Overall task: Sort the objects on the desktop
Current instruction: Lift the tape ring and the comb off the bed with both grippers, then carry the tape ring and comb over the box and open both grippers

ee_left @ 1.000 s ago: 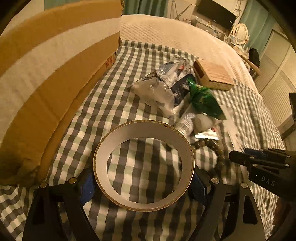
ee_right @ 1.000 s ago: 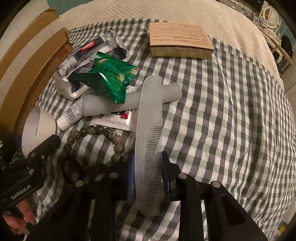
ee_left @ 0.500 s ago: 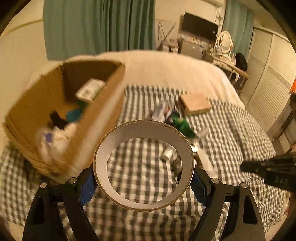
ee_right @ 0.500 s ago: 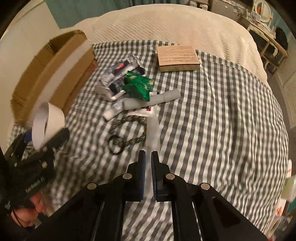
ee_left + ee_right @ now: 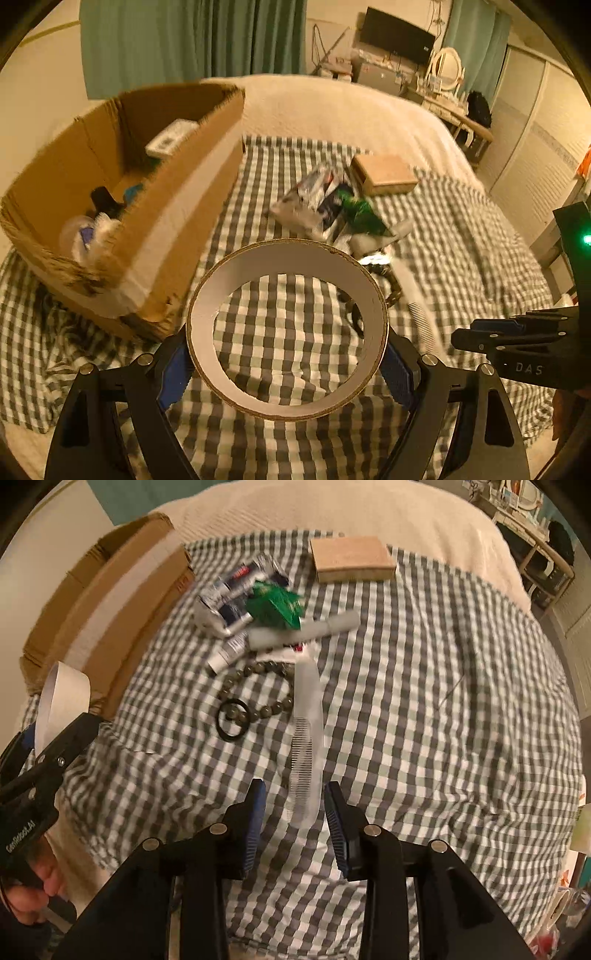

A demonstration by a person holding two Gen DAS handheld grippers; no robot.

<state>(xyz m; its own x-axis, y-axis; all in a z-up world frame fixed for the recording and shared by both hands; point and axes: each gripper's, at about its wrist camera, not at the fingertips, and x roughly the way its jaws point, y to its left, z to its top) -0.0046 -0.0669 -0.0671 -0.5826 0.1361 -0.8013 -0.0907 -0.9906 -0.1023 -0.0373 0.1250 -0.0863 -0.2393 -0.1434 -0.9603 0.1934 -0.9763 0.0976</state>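
- Left wrist view: left hand-held gripper (image 5: 287, 363) clamps the tape roll (image 5: 287, 343) by its outer wall, raised toward the cardboard box (image 5: 125, 206).
- Right hand-held gripper (image 5: 293, 821): its jaws have just been opening and stand apart, gripping nothing; the comb (image 5: 307, 746) lies on the bed (image 5: 443, 701) below.

Cardboard box (image 5: 155, 206) sits left on the checked cloth (image 5: 443, 701), pile of packets (image 5: 251, 598) right of it, flat carton (image 5: 351, 559) behind those, comb (image 5: 306, 738) nearest.
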